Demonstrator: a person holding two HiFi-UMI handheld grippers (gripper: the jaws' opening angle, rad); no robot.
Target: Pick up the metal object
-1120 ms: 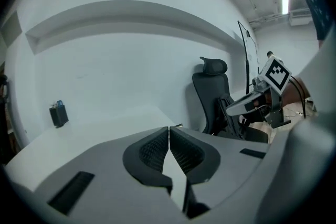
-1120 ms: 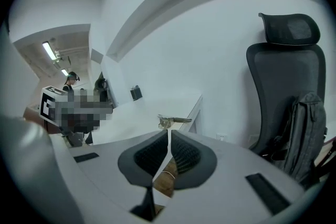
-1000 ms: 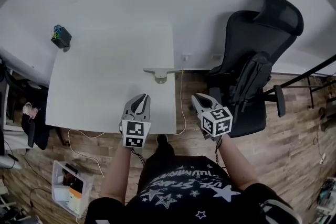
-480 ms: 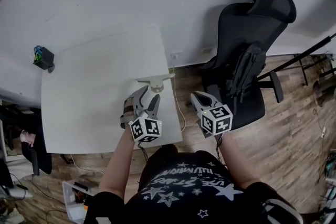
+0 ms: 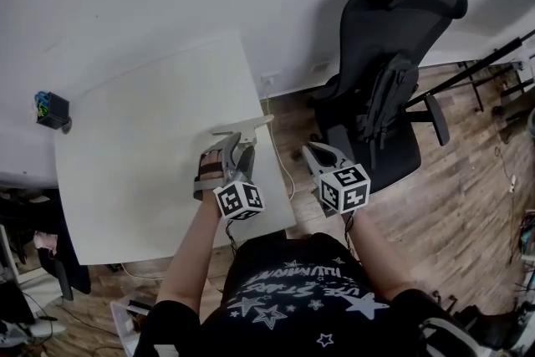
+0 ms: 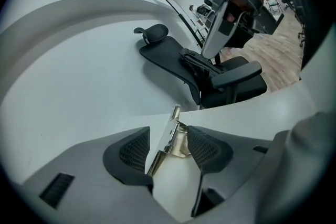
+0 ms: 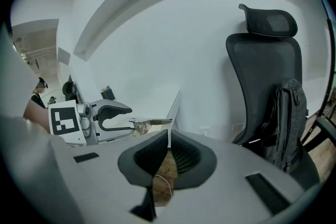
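The metal object [image 5: 242,128], a flat silvery bracket with a bent foot, lies at the right edge of the white table [image 5: 142,146]. My left gripper [image 5: 236,146] reaches over it, its jaws opening. In the left gripper view the bracket [image 6: 169,131] sits between the two dark pads [image 6: 134,149], which stand apart from it. My right gripper [image 5: 311,151] hangs off the table's right side over the floor, with its pads [image 7: 181,152] shut together on nothing. In the right gripper view the bracket [image 7: 149,122] and the left gripper [image 7: 113,115] show to the left.
A black office chair [image 5: 376,96] with a dark bag [image 5: 386,100] on its seat stands close on the right. At the table's far left corner sits a small black holder [image 5: 50,109]. A white wall runs behind, and the floor is wood.
My left gripper has moved forward from the table's front edge to the bracket and its jaws have spread apart. The right gripper has barely shifted.
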